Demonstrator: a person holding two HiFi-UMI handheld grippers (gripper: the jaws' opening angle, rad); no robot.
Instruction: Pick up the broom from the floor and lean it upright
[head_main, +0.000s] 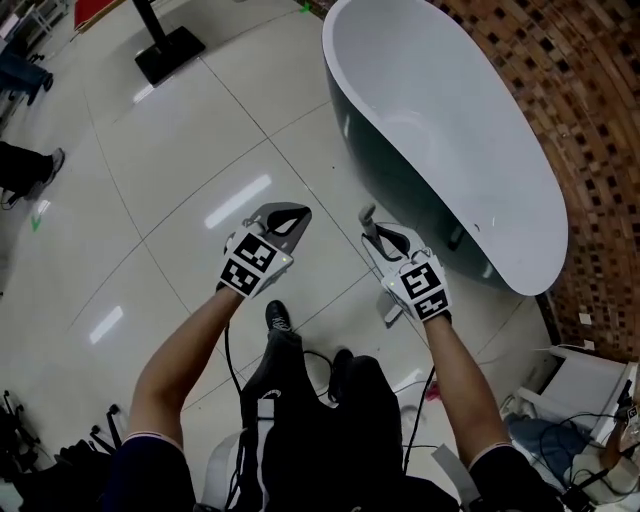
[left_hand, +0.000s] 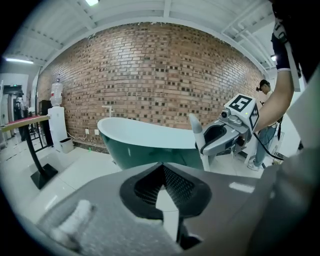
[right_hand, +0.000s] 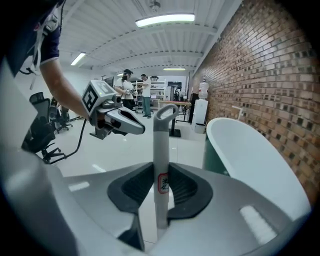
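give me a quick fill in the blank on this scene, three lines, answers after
1. The right gripper is shut on the ___ of the broom.
2. Between its jaws, the left gripper holds ___.
3. The bathtub stands beside a ___ wall.

Missing words: handle; nothing; brick
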